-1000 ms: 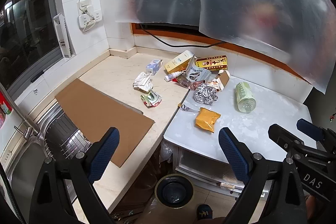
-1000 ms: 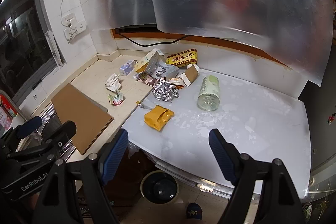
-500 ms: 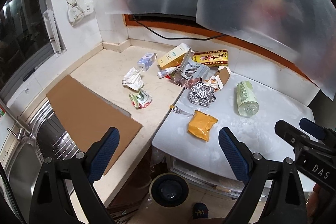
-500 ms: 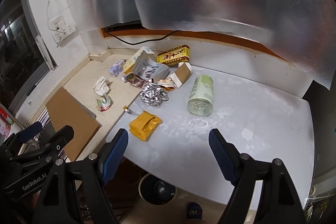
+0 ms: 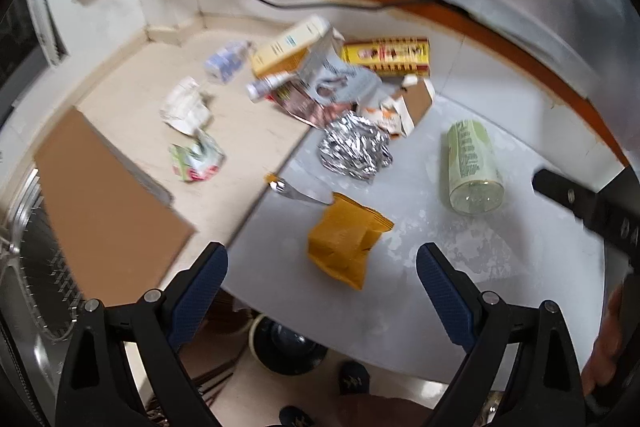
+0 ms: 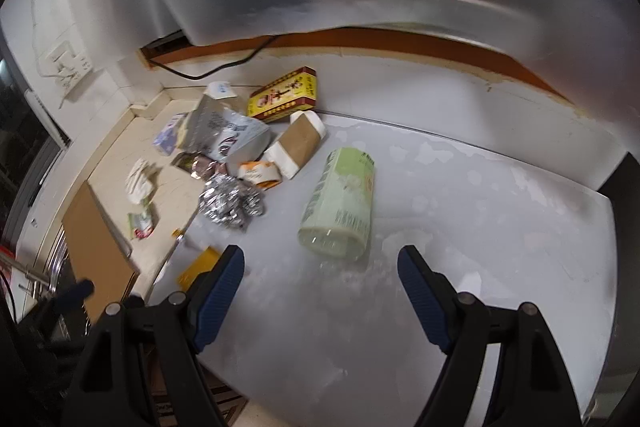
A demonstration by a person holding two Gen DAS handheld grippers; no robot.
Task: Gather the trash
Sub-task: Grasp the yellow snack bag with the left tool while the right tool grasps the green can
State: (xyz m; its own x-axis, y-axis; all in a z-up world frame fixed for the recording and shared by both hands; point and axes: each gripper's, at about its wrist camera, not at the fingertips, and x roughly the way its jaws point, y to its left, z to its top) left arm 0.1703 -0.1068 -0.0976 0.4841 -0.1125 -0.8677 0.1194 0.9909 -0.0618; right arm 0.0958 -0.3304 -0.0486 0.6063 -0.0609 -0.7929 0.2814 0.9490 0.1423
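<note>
Your right gripper [image 6: 320,271] hovers with fingers spread and empty, and the green bottle [image 6: 340,205] lies on its side on the tabletop [image 6: 500,227] just ahead. Its long axis points nearly straight away from you, base end nearest. Your left gripper [image 5: 322,271], also spread and empty, faces the yellow packet [image 5: 346,243].

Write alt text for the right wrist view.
Open right tongs hover over a white table, aimed at a pale green bottle lying on its side. Crumpled foil, wrappers and a yellow box lie beyond.
</note>
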